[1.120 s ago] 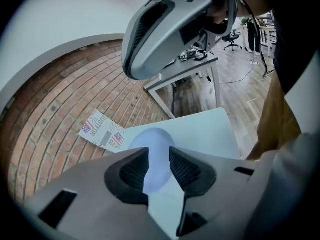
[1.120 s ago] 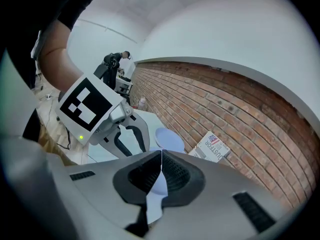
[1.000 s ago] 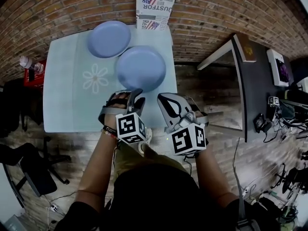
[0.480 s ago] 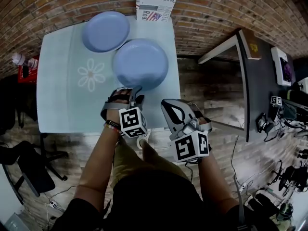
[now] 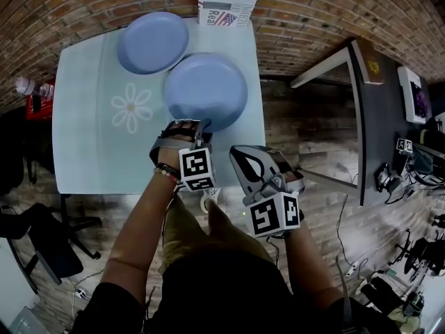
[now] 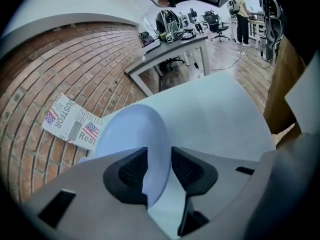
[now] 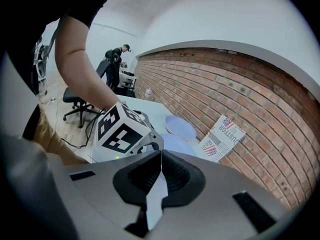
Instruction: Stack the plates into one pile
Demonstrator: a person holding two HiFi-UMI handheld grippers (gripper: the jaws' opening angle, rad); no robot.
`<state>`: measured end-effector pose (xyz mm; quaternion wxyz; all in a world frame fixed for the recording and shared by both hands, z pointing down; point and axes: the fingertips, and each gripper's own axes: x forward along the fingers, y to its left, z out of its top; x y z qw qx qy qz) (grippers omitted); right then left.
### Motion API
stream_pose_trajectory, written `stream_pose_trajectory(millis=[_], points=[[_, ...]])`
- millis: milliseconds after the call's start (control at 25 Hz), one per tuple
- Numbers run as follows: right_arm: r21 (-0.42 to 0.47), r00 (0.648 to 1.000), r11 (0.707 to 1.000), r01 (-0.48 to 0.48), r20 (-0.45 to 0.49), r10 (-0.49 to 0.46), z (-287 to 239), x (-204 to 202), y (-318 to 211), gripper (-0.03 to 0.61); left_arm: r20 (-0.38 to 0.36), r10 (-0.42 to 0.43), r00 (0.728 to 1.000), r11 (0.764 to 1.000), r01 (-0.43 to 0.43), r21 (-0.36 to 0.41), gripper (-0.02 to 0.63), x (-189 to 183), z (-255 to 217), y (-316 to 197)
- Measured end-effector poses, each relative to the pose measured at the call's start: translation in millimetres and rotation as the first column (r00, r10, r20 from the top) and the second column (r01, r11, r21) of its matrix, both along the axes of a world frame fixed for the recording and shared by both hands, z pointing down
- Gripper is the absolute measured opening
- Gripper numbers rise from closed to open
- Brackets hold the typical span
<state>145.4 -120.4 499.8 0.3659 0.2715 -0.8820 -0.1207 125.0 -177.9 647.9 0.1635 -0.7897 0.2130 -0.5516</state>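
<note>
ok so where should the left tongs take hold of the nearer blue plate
By the near rim, coming from the front edge of the table. The nearer plate lies flat, so only its thin raised rim gives a bite, one jaw above and one below. The left tongs have just been opening, and the rim stands between their jaws, not yet pinched.
</note>
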Motion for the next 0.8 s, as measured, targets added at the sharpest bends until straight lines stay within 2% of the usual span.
stream_pose_trajectory(millis=[240,360,480,560,680,800], points=[[-0.008,1.000,1.000,-0.025,0.001,0.025,2.9,6.9,-7.9,0.035,0.015,0.003,1.000,0.999,-0.003,-0.051,0.160,-0.2,7.1,-4.2],[-0.013,0.999,0.999,-0.041,-0.004,0.041,7.1,13.6,-12.7,0.035,0.048,-0.014,0.999,0.998,0.016,-0.057,0.160,-1.7,17.9,-10.6],[-0.017,0.999,0.999,-0.047,-0.006,0.047,10.4,16.4,-13.9,0.035,0.063,-0.005,0.998,0.996,0.011,-0.091,0.109,-1.5,24.6,-7.1],[-0.021,0.999,0.998,-0.053,-0.007,0.053,12.6,18.4,-14.2,0.035,0.065,0.009,0.998,0.997,-0.004,-0.078,0.062,-0.2,26.4,-4.5],[-0.026,0.999,0.998,-0.053,-0.008,0.053,16.1,18.3,-14.3,0.035,0.091,0.030,0.995,0.999,-0.027,-0.034,0.051,-0.5,27.4,-4.5],[-0.025,0.999,0.998,-0.051,-0.007,0.051,16.1,18.3,-12.6,0.035,0.099,0.034,0.995,0.999,-0.029,-0.044,0.049,-0.3,27.4,-3.4]])
